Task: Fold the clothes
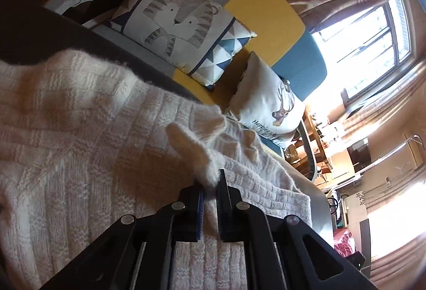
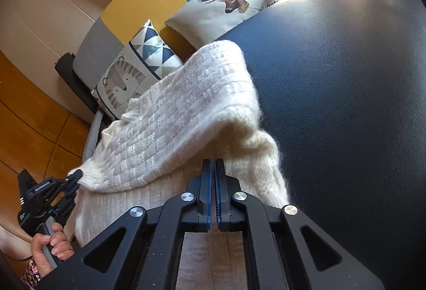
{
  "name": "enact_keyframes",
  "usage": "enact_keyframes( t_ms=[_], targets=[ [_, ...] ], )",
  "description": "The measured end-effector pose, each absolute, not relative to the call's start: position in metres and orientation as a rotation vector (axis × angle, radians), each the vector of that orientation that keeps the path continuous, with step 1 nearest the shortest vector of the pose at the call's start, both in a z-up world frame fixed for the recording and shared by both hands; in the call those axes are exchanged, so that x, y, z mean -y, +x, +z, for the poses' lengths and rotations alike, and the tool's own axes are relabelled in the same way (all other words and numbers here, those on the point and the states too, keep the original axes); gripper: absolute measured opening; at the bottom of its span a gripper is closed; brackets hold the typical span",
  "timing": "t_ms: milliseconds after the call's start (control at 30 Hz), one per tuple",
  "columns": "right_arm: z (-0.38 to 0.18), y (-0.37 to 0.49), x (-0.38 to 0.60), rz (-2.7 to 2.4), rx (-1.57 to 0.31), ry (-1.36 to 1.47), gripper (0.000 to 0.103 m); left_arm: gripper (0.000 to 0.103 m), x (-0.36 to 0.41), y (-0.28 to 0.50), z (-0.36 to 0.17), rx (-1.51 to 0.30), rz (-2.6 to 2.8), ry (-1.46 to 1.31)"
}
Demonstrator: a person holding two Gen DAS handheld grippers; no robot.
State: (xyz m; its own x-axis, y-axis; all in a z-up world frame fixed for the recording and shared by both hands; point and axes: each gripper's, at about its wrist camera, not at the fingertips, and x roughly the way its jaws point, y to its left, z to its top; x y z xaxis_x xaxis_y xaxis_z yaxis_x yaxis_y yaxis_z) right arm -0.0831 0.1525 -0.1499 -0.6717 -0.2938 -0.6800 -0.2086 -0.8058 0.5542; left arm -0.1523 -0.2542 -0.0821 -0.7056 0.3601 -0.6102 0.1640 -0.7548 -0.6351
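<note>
Both grippers (image 1: 211,185) (image 2: 213,165) clamped on white sweater (image 2: 170,114)

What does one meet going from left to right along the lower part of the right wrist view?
Person's hand gripping the left tongs → cuff of the white knitted sweater pinched by those tongs → right tongs, shut on a sweater fold → dark leather surface.

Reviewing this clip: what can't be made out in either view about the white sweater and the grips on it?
- Right tongs: shut, but their own tips hide whether the white sweater is pinched.
- Sweater's near part: both views, covered by the tongs' frames.
- Left tongs: shut on a fuzzy fold; which part of the garment, unclear.
- Window: left view, overexposed.
</note>
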Motion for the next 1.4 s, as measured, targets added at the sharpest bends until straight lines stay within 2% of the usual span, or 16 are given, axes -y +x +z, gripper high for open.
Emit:
enact_keyframes(
  t_ms=[133,333,567,700,800,900,1067,1167,1400],
  targets=[
    [-0.146,-0.095,-0.167,-2.719,1.009,1.223,0.002,0.007,0.258,-0.146,-0.083,0.998,2.642,-1.145],
    [-0.155,-0.091,-0.185,-2.844,1.080,1.213,0.000,0.006,0.262,-0.131,-0.114,0.945,2.705,-1.205],
    [-0.157,-0.091,-0.187,-2.807,1.092,1.207,0.000,0.007,0.267,-0.122,-0.124,0.971,2.691,-1.147],
    [-0.147,-0.085,-0.189,-2.738,1.027,1.247,0.001,0.009,0.275,-0.120,-0.130,1.051,2.640,-1.111],
    [-0.134,-0.069,-0.183,-2.758,0.902,1.284,0.003,0.009,0.277,-0.119,-0.133,1.077,2.624,-1.094],
    [-0.115,-0.055,-0.180,-2.792,0.858,1.210,0.003,0.009,0.277,-0.119,-0.134,1.087,2.621,-1.083],
    [-0.082,-0.092,-0.155,-2.892,0.631,1.134,0.004,0.009,0.277,-0.119,-0.135,1.087,2.623,-1.075],
    [-0.087,-0.138,-0.136,-2.871,0.522,1.220,0.004,0.009,0.277,-0.119,-0.135,1.084,2.624,-1.074],
    [-0.126,-0.197,-0.129,-2.870,0.437,1.391,0.002,0.009,0.277,-0.119,-0.137,1.084,2.621,-1.064]
  ],
)
